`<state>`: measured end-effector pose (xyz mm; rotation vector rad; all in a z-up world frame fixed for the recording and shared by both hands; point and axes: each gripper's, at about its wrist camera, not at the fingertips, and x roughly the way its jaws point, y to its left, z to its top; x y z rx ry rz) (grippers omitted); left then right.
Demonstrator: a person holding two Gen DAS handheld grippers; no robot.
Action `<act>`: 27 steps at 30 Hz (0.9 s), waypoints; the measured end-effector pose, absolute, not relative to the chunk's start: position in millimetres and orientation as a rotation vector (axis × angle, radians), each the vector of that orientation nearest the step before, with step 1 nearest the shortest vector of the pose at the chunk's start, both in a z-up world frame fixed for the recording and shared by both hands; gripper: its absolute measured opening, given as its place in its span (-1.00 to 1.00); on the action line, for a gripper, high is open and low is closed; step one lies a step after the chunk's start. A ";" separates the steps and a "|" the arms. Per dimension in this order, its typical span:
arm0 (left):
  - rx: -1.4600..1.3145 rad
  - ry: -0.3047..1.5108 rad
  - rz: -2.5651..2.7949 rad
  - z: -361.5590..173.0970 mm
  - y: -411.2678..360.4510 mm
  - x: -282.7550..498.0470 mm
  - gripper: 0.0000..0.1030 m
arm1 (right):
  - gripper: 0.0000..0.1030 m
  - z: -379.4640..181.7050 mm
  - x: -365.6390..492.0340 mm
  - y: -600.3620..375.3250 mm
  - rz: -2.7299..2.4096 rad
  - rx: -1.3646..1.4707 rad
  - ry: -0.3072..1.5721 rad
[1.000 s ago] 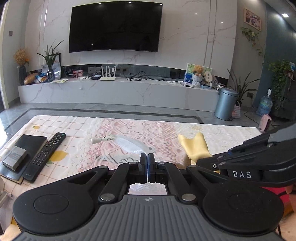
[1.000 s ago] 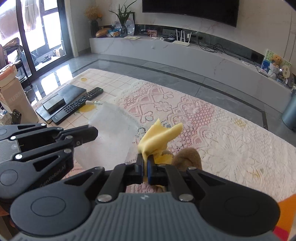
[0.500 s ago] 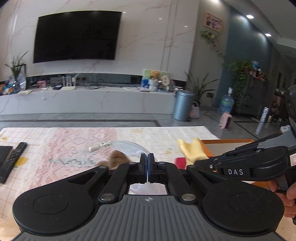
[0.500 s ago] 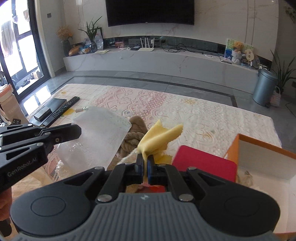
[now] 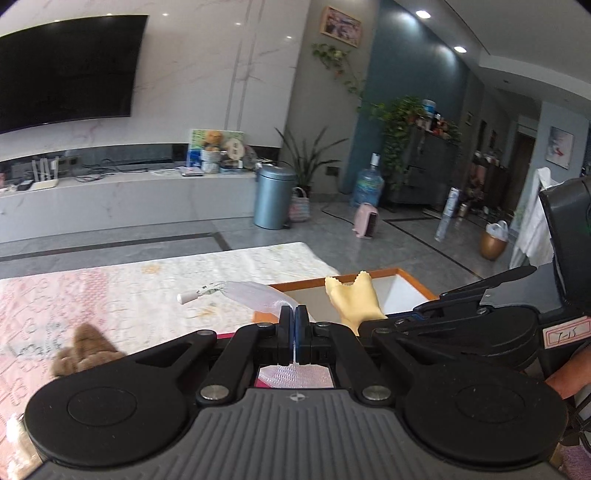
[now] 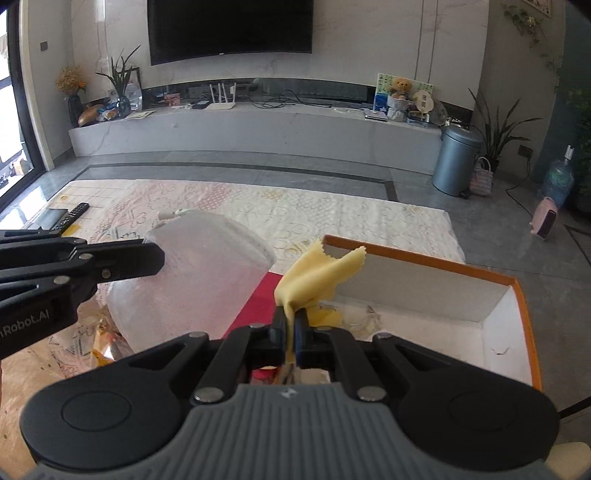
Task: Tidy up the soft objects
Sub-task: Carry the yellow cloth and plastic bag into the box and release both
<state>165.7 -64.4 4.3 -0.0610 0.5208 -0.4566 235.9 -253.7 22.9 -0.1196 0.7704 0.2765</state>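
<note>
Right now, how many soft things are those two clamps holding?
2. The left gripper pinches a clear mesh pouch; the right gripper pinches a yellow cloth by the orange box.

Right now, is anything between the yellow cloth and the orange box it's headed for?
Nothing visible blocks it. The yellow cloth, pinched in the right gripper, hangs at the near left corner of the open orange box.

Black television (image 6: 229, 27) upper centre, grey bin (image 6: 455, 162) at right, remote control (image 6: 71, 216) at left, water bottle (image 5: 366, 185) right of centre
</note>
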 end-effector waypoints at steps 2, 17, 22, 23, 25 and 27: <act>-0.051 0.525 -0.482 3.5 -78.5 174.7 -0.99 | -0.97 21.0 239.7 -265.8 0.249 -0.128 0.778; -0.030 0.686 -0.625 -50.9 -154.9 240.6 -0.99 | -0.97 -42.1 294.9 -341.4 0.075 -0.187 0.981; -0.011 0.796 -0.632 -77.1 -170.7 249.8 -0.99 | -0.96 -70.6 310.1 -352.8 0.057 -0.211 1.098; -0.003 0.815 -0.630 -80.8 -172.2 251.9 -0.99 | -0.96 -75.1 313.0 -354.8 0.055 -0.207 1.119; 0.011 0.849 -0.619 -86.1 -176.0 255.3 -0.99 | -0.96 -82.9 316.4 -357.2 0.057 -0.196 1.157; 0.030 0.882 -0.603 -91.1 -176.5 257.6 -0.99 | -0.96 -89.7 320.2 -359.2 0.059 -0.189 1.186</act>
